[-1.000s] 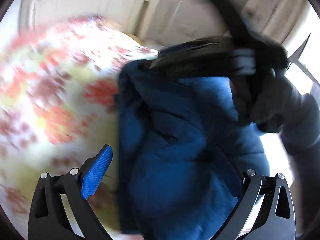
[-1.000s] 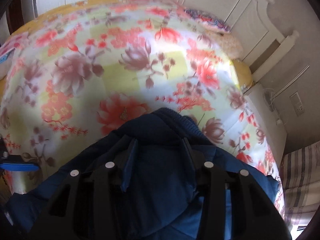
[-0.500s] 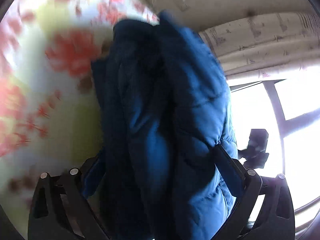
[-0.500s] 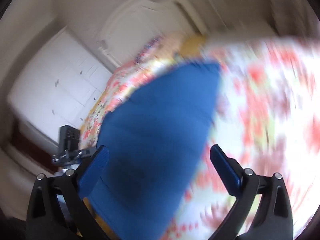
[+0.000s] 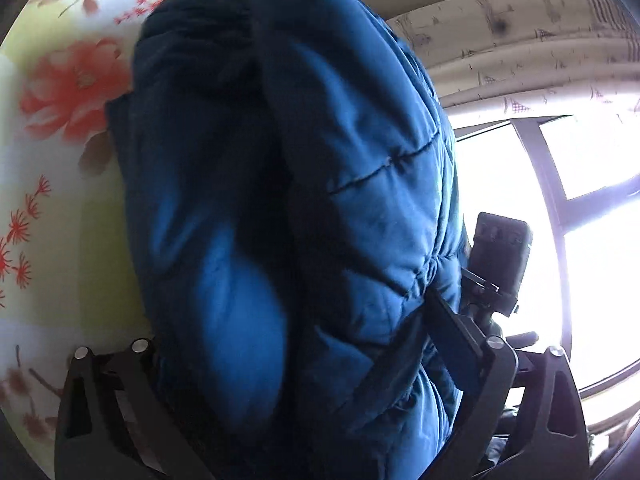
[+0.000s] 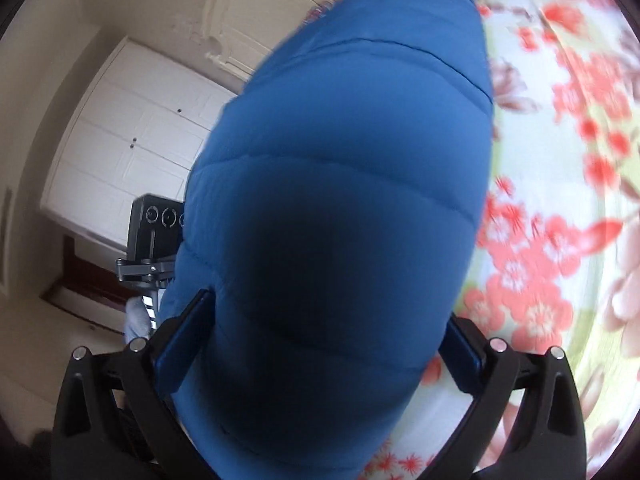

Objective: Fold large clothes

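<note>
Left gripper jaws wide, closing on a thick fold of the blue puffer jacket; pads seem to press the padding, left one hidden. Right gripper same, closing around the bundle's other end. Jacket lies on the floral bedspread, running toward 12 o'clock. Likely squeezing both ends to compact and lift the folded bulk. Opposite gripper's camera at 3 o'clock.

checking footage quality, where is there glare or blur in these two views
Left wrist view: the window is blown out white, leaving the blue jacket backlit and dark in its folds. Right wrist view: even light, but the floral bedspread is smeared by motion blur; the jacket's near part is shadowed.
</note>
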`<move>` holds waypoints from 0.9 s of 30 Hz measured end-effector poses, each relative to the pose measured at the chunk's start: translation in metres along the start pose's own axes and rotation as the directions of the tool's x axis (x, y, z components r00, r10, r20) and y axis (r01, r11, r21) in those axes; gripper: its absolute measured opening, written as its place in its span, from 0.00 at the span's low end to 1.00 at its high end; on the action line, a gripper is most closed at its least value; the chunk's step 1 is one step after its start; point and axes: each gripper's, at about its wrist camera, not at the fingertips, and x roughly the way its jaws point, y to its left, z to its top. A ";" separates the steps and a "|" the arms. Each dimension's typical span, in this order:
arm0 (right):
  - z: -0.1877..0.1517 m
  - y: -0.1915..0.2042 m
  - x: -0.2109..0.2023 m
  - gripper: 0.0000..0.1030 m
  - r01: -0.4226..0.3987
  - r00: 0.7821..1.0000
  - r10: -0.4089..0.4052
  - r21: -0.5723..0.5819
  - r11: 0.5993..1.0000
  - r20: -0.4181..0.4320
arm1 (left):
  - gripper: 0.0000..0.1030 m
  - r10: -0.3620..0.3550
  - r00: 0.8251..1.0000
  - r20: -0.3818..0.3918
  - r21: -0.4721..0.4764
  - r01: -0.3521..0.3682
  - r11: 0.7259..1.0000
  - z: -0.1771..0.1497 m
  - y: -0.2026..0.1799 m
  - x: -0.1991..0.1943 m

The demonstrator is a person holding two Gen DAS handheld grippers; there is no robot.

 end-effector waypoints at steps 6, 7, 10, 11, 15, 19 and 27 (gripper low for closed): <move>-0.010 0.010 -0.043 0.66 0.110 0.975 -0.078 -0.149 0.983 0.209 | 0.74 -0.062 0.995 0.077 0.083 0.056 0.995 0.029 -0.048 0.032; -0.005 0.010 -0.051 0.65 0.130 0.968 -0.091 -0.157 0.979 0.234 | 0.72 -0.082 0.993 0.083 0.093 0.075 0.993 0.044 -0.058 0.045; 0.016 -0.003 -0.088 0.65 0.183 0.942 -0.134 -0.137 0.974 0.306 | 0.71 -0.118 0.989 0.092 0.108 0.108 0.988 0.079 -0.077 0.073; 0.023 -0.008 -0.099 0.65 0.202 0.933 -0.150 -0.130 0.971 0.328 | 0.71 -0.120 0.988 0.092 0.119 0.109 0.987 0.096 -0.086 0.085; 0.051 -0.043 -0.137 0.66 0.244 0.900 -0.201 -0.065 0.968 0.386 | 0.70 -0.074 0.994 0.074 0.126 0.065 0.990 0.136 -0.094 0.130; 0.071 -0.115 -0.129 0.74 0.238 0.907 -0.249 0.074 0.968 0.340 | 0.78 -0.054 0.997 0.060 0.092 0.049 0.995 0.146 -0.082 0.161; 0.053 -0.099 -0.149 0.90 0.396 0.821 -0.419 0.141 0.907 0.388 | 0.87 0.029 0.952 0.306 0.133 -0.072 0.988 0.115 -0.099 0.096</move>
